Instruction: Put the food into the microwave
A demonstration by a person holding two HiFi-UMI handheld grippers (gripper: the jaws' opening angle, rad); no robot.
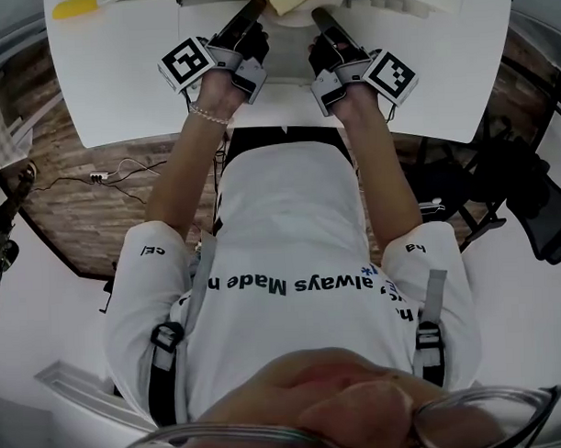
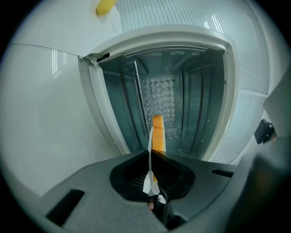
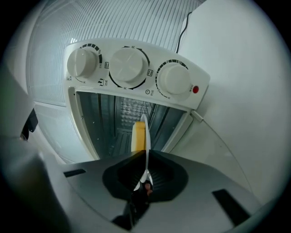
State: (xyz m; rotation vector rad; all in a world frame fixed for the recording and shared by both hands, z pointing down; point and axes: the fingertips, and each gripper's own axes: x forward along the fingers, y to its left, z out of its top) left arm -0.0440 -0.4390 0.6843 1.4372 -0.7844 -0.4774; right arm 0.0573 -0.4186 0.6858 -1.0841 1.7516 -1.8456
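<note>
Food sits on a plate clamped by left claw and right claw, facing open microwave

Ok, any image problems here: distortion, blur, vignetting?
Head view: fisheye bends the table edges; masking blur at the bottom. Left gripper view: black round vignette, microwave frame bowed, near jaws soft. Right gripper view: same vignette; knobs sharp, plate seen edge-on.

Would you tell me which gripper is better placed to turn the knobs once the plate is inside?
Right. The knobs sit on the side of the right gripper; the view from the left gripper shows none. Both are shut on the plate, so it must release first.
</note>
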